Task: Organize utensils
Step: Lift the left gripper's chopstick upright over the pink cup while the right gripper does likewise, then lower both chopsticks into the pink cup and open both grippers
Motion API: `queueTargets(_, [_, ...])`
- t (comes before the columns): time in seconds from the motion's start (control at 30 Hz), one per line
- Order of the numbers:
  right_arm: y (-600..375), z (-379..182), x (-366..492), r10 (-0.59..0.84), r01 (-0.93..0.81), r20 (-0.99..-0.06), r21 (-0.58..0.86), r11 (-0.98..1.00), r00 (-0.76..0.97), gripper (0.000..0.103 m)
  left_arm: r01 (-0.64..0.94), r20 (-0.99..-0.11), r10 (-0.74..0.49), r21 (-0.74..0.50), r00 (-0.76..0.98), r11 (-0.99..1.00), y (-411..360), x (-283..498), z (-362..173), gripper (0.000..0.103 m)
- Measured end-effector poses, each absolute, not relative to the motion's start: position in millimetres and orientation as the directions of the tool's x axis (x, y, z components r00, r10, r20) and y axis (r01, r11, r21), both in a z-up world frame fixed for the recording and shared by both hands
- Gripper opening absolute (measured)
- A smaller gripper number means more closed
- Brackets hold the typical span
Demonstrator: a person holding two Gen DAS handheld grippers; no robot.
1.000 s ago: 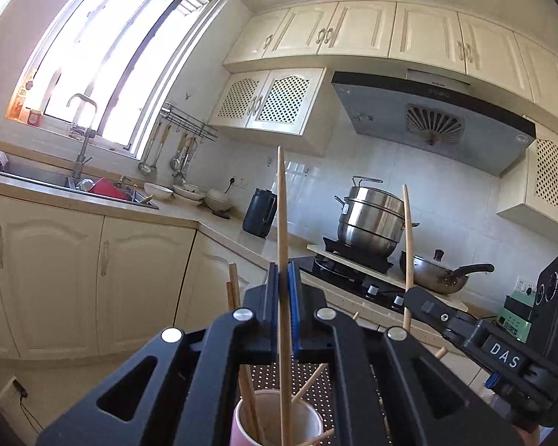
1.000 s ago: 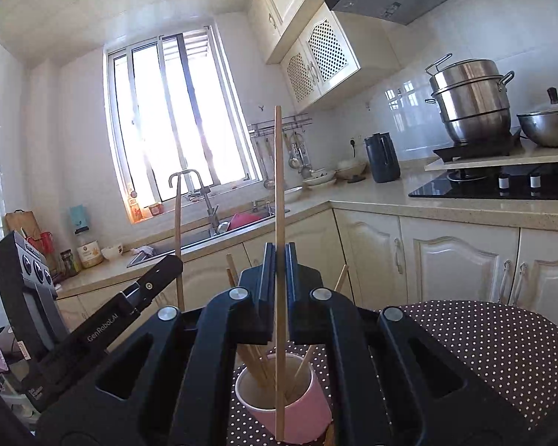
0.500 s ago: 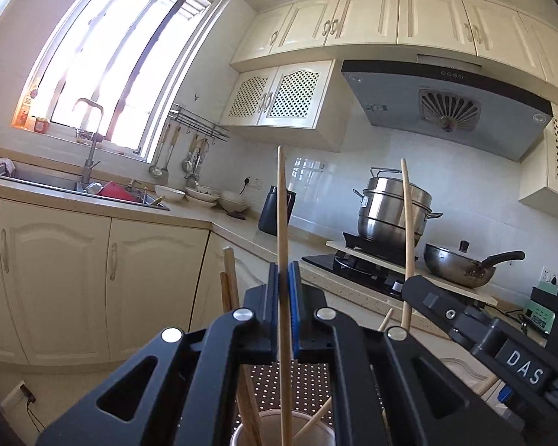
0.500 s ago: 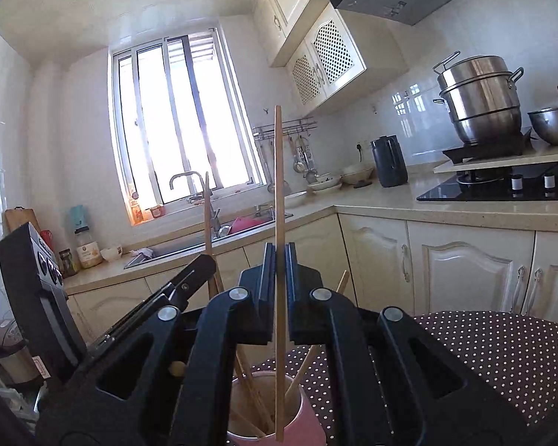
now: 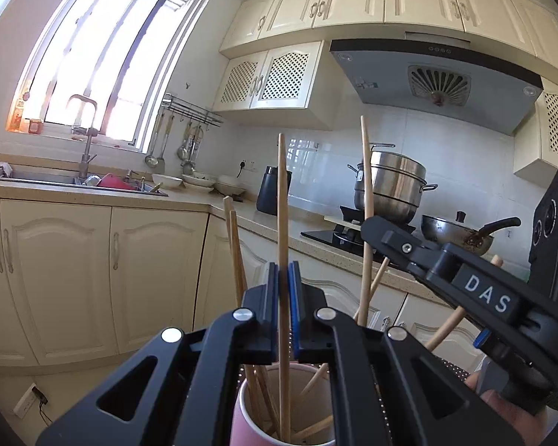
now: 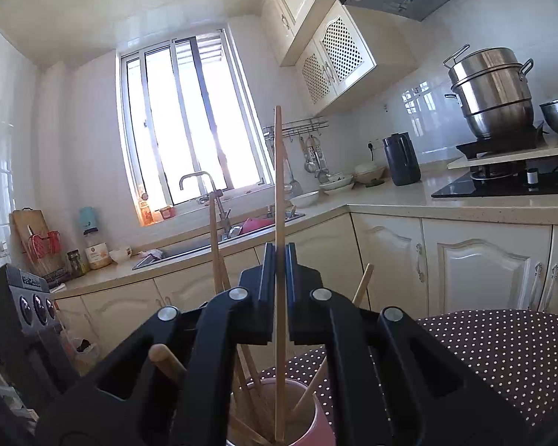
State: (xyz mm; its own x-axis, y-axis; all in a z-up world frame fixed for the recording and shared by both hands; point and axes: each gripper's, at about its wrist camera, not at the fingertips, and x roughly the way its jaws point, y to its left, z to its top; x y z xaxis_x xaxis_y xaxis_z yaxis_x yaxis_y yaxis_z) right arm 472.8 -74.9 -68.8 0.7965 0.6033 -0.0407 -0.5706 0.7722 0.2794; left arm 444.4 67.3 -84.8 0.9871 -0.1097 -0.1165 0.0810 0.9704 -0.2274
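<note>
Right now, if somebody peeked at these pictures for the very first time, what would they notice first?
Probably the long wooden chopstick standing upright, pinched in the black left gripper, its lower end down in the pink round cup of wooden chopsticks. The black right gripper grips another long wooden stick over that cup. Behind, a shiny stacked steel steamer pot sits on the stove.

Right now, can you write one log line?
left gripper: shut on chopstick | right gripper: shut on chopstick | both over pink cup
</note>
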Motion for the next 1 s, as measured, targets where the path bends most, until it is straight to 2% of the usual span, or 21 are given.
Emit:
queueTargets(0.27, [-74.7,-74.8,454.6,0.645,-0.619,-0.091,0.206,0.758,0.759,0.006,0.1,-0.14,-0.135,-0.234,0.981,0.967,71.7,430.4,-90.0,0.006])
queueTargets(0.53, [-76.0,-88.3,435.2,0.642,-0.633,-0.199,0.116,0.766,0.74,0.006,0.111,-0.163,-0.145,-0.203,0.976,0.973,70.4,416.5,-89.8,0.006])
queueTargets(0.83, [-80.9,-93.4,428.1,0.632,-0.621,-0.267,0.134,0.772,0.728,0.006,0.106,-0.199,-0.145,-0.194,0.969,0.975,69.4,407.5,-82.6,0.007])
queueTargets(0.9, [-80.6,-91.5,428.2,0.624,-0.613,-0.277,0.139,0.778,0.73,0.006,0.11,-0.204,-0.148,-0.188,0.968,0.976,68.2,405.6,-80.1,0.014])
queueTargets(0.93, [-80.7,-89.6,428.8,0.623,-0.609,-0.281,0.147,0.779,0.73,0.007,0.114,-0.201,-0.153,-0.19,0.968,0.975,68.1,403.7,-78.4,0.028])
queueTargets(0.97, [-81.4,-88.8,429.1,0.622,-0.605,-0.284,0.156,0.781,0.729,0.007,0.112,-0.198,-0.149,-0.19,0.969,0.975,68.1,403.1,-76.1,0.033])
queueTargets(1.0, [-81.9,-87.8,429.1,0.621,-0.603,-0.286,0.161,0.782,0.729,0.007,0.11,-0.195,-0.147,-0.188,0.97,0.976,68.6,401.1,-74.2,0.033])
